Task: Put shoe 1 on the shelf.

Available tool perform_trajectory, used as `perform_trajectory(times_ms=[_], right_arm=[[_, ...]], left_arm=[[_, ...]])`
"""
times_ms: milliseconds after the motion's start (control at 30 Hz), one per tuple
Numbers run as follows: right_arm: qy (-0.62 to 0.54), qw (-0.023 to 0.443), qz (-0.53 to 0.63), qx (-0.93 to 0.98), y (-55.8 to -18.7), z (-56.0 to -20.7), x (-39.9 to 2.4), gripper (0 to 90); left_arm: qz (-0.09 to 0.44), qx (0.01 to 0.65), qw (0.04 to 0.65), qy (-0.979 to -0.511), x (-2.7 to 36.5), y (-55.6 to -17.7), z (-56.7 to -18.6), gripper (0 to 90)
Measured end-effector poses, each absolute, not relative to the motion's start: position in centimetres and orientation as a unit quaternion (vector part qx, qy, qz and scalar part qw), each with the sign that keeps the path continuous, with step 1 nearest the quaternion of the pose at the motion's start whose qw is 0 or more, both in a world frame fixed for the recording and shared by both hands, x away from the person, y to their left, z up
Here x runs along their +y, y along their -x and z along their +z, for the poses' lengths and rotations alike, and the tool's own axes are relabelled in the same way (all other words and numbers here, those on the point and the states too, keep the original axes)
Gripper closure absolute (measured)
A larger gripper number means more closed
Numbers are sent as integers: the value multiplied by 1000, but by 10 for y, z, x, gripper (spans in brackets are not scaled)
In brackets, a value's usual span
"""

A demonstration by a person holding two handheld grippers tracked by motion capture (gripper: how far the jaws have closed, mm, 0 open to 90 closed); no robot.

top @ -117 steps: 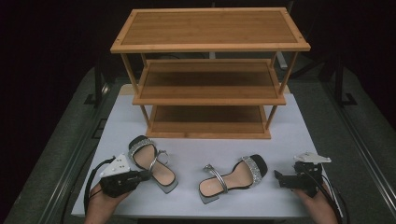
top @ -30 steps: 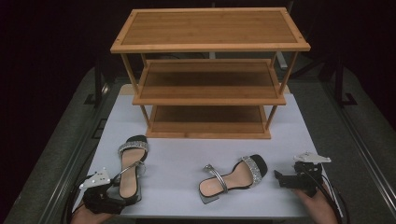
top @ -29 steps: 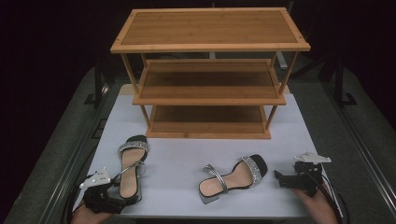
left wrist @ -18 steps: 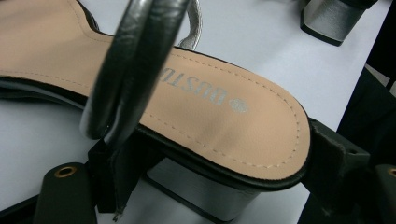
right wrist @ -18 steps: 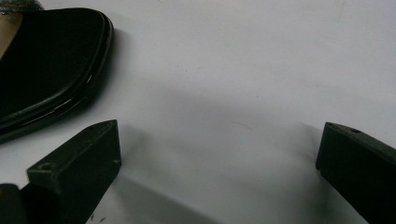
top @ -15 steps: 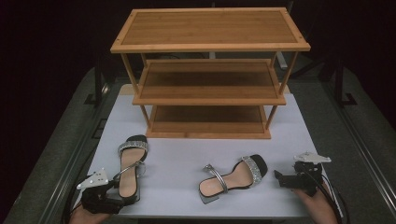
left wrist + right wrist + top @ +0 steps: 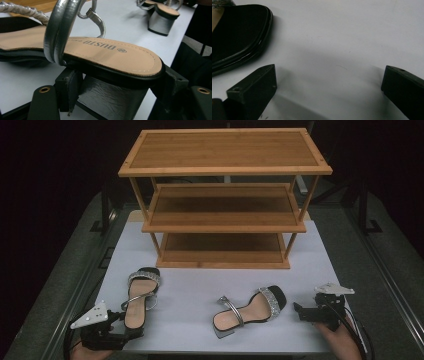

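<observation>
A black sandal with silver straps, the left sandal [image 7: 139, 302] [image 7: 112, 55], lies near the table's front left, heel toward the front edge. My left gripper [image 7: 131, 332] [image 7: 117, 100] has its jaws on both sides of the sandal's block heel. The jaws have just been closing and now touch the heel's sides. The matching right sandal [image 7: 250, 307] [image 7: 237, 32] [image 7: 160, 12] lies at front centre-right. My right gripper [image 7: 298, 311] [image 7: 328, 85] rests on the table just right of that sandal's toe, open with nothing between its fingers.
A three-shelf wooden rack [image 7: 225, 210] stands at the back of the white table [image 7: 190, 285], all shelves bare. The left sandal's heel is close to the table's front edge. A dark floor surrounds the table.
Since the oldest frame the left sandal has been swung and shifted left, and my left gripper has moved to its heel. Over the last second little has shifted. The right gripper has stayed put.
</observation>
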State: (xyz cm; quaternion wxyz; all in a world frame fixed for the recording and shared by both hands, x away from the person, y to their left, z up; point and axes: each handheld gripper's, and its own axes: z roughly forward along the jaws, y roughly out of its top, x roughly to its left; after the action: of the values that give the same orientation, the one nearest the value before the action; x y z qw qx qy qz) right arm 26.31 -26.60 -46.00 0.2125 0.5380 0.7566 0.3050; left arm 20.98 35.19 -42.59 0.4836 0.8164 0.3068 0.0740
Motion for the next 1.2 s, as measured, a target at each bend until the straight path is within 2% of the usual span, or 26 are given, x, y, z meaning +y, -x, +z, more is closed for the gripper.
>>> perform_trajectory(times_ms=[533, 1200], right_arm=[[-538, 212, 305, 757, -263, -460, -266, 0], [-538, 212, 305, 757, -263, -460, -266, 0]], left_arm=[[58, 263, 504, -821, 328, -219, -414, 291], [54, 215, 522, -824, 265, -286, -403, 292]])
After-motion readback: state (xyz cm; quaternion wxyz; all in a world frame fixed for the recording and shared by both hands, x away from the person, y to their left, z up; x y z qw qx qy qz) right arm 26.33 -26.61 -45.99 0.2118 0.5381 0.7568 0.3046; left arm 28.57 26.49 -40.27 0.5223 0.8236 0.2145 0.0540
